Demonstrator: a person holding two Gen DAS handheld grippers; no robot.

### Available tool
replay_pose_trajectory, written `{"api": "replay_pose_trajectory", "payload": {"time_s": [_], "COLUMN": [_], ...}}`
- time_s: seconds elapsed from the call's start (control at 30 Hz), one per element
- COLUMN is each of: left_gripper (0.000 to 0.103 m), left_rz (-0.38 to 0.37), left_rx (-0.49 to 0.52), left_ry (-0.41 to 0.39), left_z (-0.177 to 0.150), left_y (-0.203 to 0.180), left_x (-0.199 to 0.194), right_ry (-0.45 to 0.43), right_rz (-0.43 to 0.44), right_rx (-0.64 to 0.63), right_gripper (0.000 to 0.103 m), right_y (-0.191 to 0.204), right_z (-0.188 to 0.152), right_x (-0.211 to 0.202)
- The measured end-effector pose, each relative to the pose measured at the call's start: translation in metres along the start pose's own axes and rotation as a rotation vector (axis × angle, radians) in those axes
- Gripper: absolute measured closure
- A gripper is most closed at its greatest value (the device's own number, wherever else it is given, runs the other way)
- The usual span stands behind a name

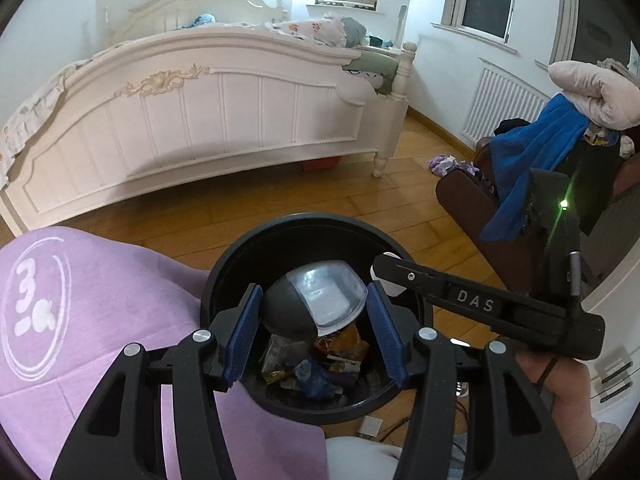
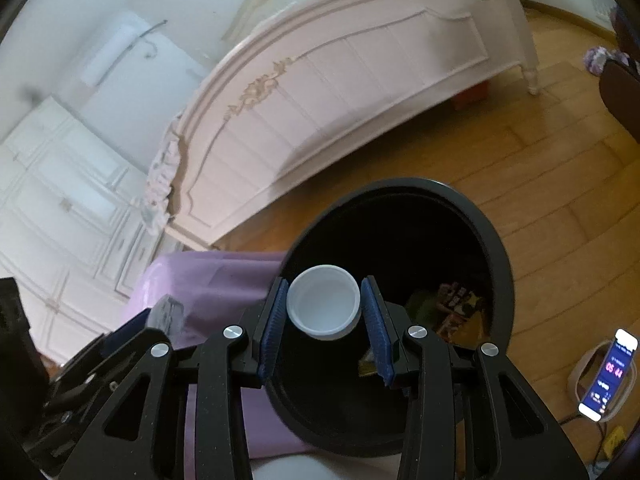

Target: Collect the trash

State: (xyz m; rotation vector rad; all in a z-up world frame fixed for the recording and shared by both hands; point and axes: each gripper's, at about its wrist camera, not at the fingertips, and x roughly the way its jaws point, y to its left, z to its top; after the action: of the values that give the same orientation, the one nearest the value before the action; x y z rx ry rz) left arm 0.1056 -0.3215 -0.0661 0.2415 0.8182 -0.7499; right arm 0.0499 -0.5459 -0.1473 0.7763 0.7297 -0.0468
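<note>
Black left gripper grips clear-lidded container | right gripper grips white cup | both tilted over bin

Black bin, purple cloth with white print, white cup, blue-padded tongs.

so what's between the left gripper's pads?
A dark container with a clear lid sits between the left gripper pads, over the bin. Left wrist view.
</note>
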Motion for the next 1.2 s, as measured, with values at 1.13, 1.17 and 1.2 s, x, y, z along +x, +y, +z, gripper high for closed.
{"api": "replay_pose_trajectory", "payload": {"time_s": [1.13, 1.17, 1.2], "left_gripper": [0.005, 0.005, 0.005], "left_rz": [0.549, 0.568, 0.597], "left_rx": [-0.308, -0.314, -0.327], "left_ry": [-0.385, -0.39, -0.393], "left_z": [-0.132, -0.136, -0.142], "left_y": [0.152, 0.157, 0.164], "left_x": [-0.232, -0.237, -0.242], "right_ry": [-0.074, -0.092, -0.11], "right_rz": [0.241, 0.24, 0.237], "right_rx": [-0.595, -0.619, -0.641], "right_gripper": [0.017, 0.011, 0.005], "right_y": [0.277, 0.284, 0.291], "right_z": [-0.122, -0.128, -0.133], "right_x": [-0.035, -0.033, -0.032]}}
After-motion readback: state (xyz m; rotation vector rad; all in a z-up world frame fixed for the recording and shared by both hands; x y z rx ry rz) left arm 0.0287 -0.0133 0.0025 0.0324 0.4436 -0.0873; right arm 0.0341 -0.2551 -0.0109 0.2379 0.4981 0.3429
